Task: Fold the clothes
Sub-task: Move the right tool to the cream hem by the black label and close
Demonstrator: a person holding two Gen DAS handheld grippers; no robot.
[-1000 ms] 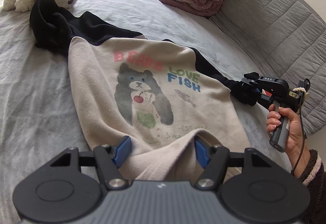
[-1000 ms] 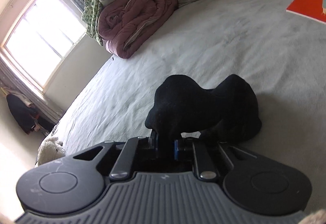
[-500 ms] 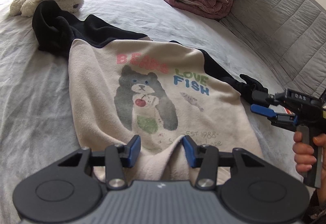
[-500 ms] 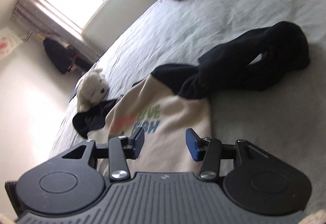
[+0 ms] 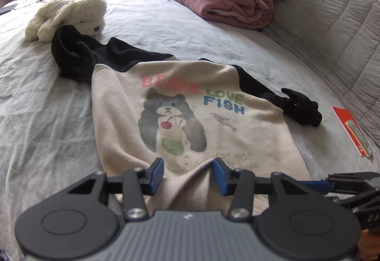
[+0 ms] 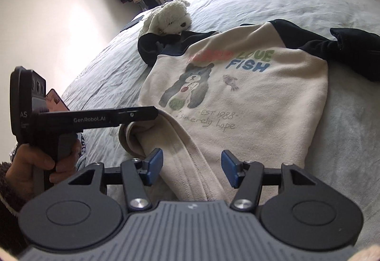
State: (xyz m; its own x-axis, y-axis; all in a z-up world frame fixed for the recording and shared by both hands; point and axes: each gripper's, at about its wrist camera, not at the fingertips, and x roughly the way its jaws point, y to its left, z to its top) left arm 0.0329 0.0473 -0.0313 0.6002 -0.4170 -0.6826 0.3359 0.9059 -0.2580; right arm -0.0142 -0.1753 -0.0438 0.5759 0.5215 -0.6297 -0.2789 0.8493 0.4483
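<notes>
A second ago the right gripper (image 6: 192, 170) was clamped on the black right sleeve (image 5: 296, 106) out at the side; now that sleeve lies released on the bed (image 5: 42, 118), stretched away from the sweatshirt (image 5: 190, 118), and the gripper has come round to the hem beside the left gripper (image 5: 187, 174), its fingers spread apart over the raised cream edge without pinching it. The left gripper's fingers, wider a second ago, now stand parted around a ridge of hem fabric, the right pad touching it; no firm grip shows. The sweatshirt lies print-up in the middle of the bed, its other black sleeve (image 5: 71, 54) bunched against the plush toy (image 5: 68, 15). Folded quilts (image 5: 232, 0) sit stacked by the headboard, and a red booklet (image 5: 351, 130) lies near the bed's edge.
</notes>
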